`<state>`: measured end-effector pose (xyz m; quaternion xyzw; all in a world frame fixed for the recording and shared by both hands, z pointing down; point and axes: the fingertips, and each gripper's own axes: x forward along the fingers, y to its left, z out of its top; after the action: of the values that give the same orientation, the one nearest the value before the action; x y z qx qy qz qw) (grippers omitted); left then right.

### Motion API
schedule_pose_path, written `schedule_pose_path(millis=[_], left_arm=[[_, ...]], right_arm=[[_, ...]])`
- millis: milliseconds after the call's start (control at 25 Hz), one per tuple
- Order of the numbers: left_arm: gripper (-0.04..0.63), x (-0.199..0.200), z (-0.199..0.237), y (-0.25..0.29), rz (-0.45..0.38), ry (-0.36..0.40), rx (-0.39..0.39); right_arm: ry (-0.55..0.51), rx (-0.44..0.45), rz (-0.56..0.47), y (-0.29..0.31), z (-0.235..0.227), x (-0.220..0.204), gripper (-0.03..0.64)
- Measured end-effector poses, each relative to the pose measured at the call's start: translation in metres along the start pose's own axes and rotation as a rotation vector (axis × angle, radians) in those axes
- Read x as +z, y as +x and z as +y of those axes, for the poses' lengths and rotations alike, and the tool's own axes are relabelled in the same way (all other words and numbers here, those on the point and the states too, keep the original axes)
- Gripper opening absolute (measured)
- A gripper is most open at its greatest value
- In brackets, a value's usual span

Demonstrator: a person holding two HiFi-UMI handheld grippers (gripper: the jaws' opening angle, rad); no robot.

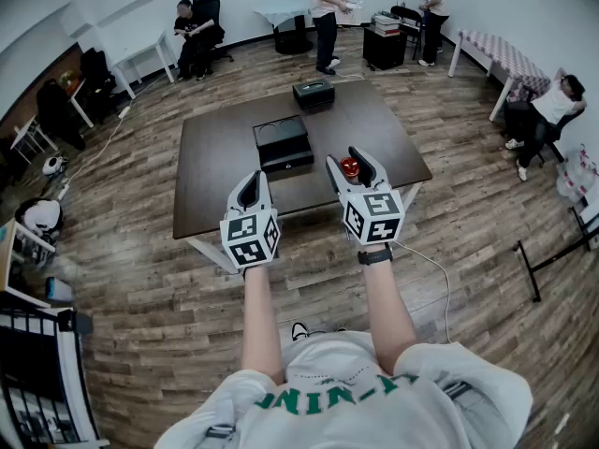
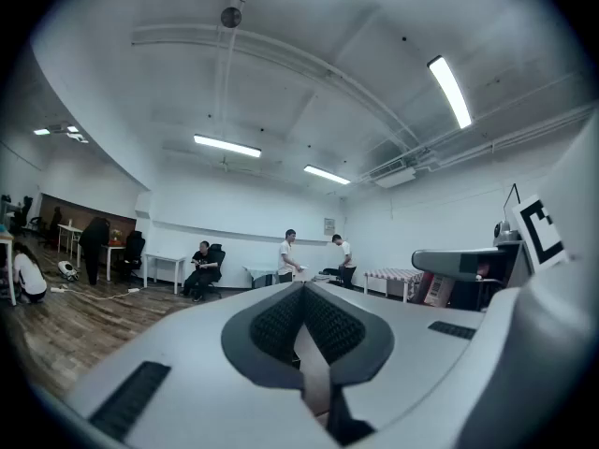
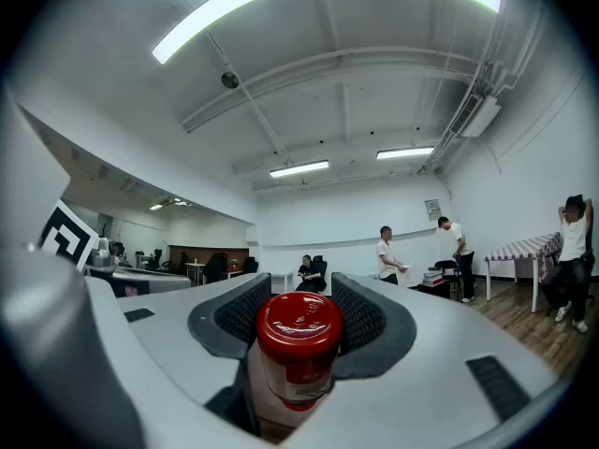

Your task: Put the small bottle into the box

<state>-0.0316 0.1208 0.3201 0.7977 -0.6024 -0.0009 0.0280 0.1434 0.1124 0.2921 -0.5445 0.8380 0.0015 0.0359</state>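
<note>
The small bottle [image 1: 349, 167] has a red cap and stands upright between the jaws of my right gripper [image 1: 347, 160], which is shut on it above the near right part of the dark table [image 1: 215, 166]. In the right gripper view the bottle [image 3: 298, 344] fills the space between the black pads [image 3: 360, 321]. A black box [image 1: 284, 144] sits open at the middle of the table, just beyond and left of the bottle. My left gripper [image 1: 251, 180] hovers over the table's near edge, shut and with nothing in it [image 2: 304, 293].
A second black box [image 1: 314, 93] stands at the table's far edge. Wooden floor surrounds the table. People are at the back of the room [image 1: 324, 17] and one sits at the right [image 1: 547, 110]. A cable trails from my right wrist [image 1: 435, 269].
</note>
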Motion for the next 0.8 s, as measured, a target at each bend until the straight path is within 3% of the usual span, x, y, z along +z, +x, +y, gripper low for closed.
schedule_pose_path(millis=[440, 640, 800], left_arm=[[0.008, -0.001, -0.040, 0.009, 0.003, 0.016, -0.019], [0.008, -0.004, -0.046, 0.013, -0.002, 0.050, -0.008], [0.008, -0.010, -0.045, 0.039, -0.002, 0.022, -0.008]], right_arm=[[-0.001, 0.026, 0.023, -0.015, -0.018, -0.005, 0.218], [0.064, 0.068, 0.050, -0.009, -0.018, -0.028, 0.218], [0.058, 0.031, 0.072, 0.007, -0.036, -0.041, 0.218]])
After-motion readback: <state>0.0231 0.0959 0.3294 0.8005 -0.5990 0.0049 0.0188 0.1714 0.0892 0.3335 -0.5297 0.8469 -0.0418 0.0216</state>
